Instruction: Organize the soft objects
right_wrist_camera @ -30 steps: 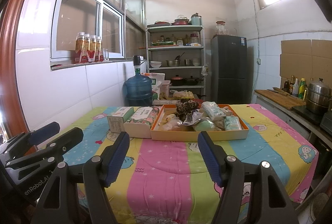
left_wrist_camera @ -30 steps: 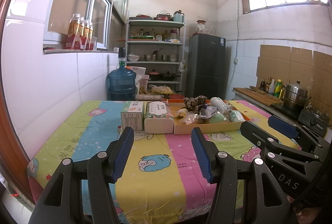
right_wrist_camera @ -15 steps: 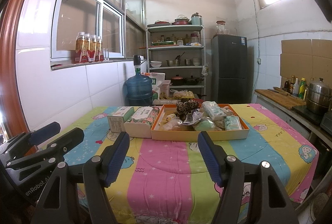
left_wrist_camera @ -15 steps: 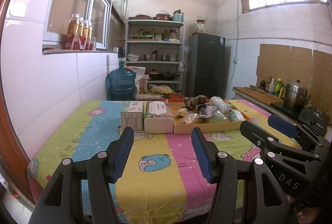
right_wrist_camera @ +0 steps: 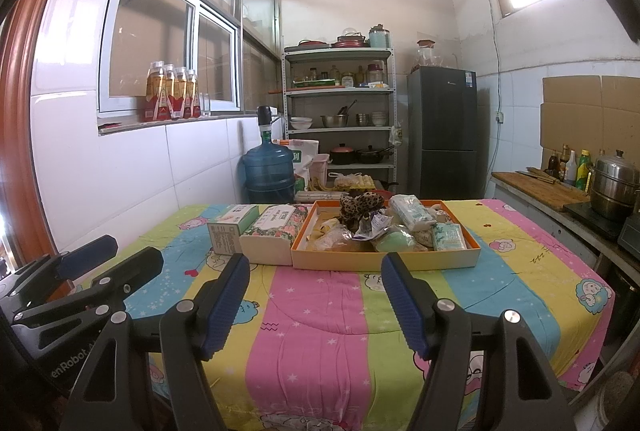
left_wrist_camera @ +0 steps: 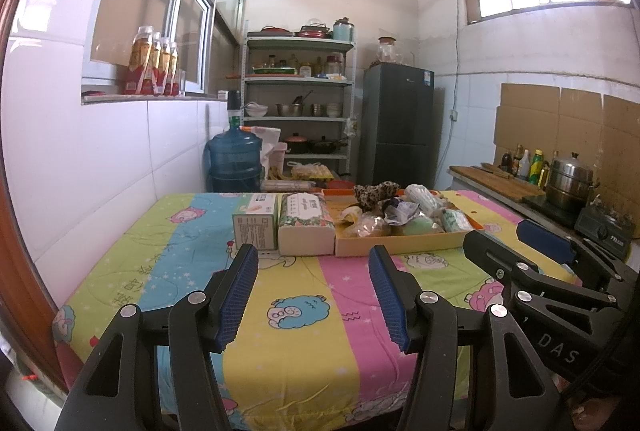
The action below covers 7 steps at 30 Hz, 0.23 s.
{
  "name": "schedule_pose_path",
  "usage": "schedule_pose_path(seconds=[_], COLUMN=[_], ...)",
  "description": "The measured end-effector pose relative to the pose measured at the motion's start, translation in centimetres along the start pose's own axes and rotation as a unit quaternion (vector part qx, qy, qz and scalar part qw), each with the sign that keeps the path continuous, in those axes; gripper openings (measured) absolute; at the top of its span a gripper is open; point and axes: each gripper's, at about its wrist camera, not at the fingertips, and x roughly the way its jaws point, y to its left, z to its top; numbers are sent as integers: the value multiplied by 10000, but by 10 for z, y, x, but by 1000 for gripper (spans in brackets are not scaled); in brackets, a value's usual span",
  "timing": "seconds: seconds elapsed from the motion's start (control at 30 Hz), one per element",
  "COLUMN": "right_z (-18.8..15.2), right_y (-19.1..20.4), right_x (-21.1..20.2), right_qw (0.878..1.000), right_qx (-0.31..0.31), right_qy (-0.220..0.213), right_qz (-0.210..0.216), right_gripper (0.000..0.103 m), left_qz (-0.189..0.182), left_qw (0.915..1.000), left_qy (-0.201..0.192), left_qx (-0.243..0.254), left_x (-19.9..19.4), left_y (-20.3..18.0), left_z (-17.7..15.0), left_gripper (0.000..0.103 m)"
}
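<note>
An orange tray [right_wrist_camera: 384, 260] at the table's far side holds several soft things: a leopard-print plush [right_wrist_camera: 358, 209], a green pouch [right_wrist_camera: 394, 243], a white pack [right_wrist_camera: 412, 212] and a small green-white packet [right_wrist_camera: 449, 237]. Left of it lie a floral tissue pack [right_wrist_camera: 274, 229] and a small box [right_wrist_camera: 230, 227]. My left gripper [left_wrist_camera: 314, 295] hovers open over the near table edge, nothing between its blue pads. My right gripper [right_wrist_camera: 316, 305] is open too, also empty, well short of the tray [left_wrist_camera: 404, 245]. Each gripper shows at the edge of the other's view.
The table wears a striped cartoon cloth [right_wrist_camera: 320, 315]. Behind it stand a blue water jug [right_wrist_camera: 267, 171], a metal shelf [right_wrist_camera: 340, 119] and a dark fridge [right_wrist_camera: 442, 131]. A counter with a steel pot [right_wrist_camera: 614, 183] runs along the right; tiled wall on the left.
</note>
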Motion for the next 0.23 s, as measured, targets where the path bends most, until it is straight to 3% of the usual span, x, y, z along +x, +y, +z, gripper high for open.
schedule_pose_path(seconds=[0.23], right_z=[0], right_y=[-2], right_x=[1], right_qw=[10000], right_qx=[2], right_qy=[-2], right_qz=[-2], right_gripper=[68], left_qz=[-18], left_qw=[10000], left_qy=[2], left_qx=[10], left_x=[0], left_y=[1], left_z=[-3], left_gripper=[59])
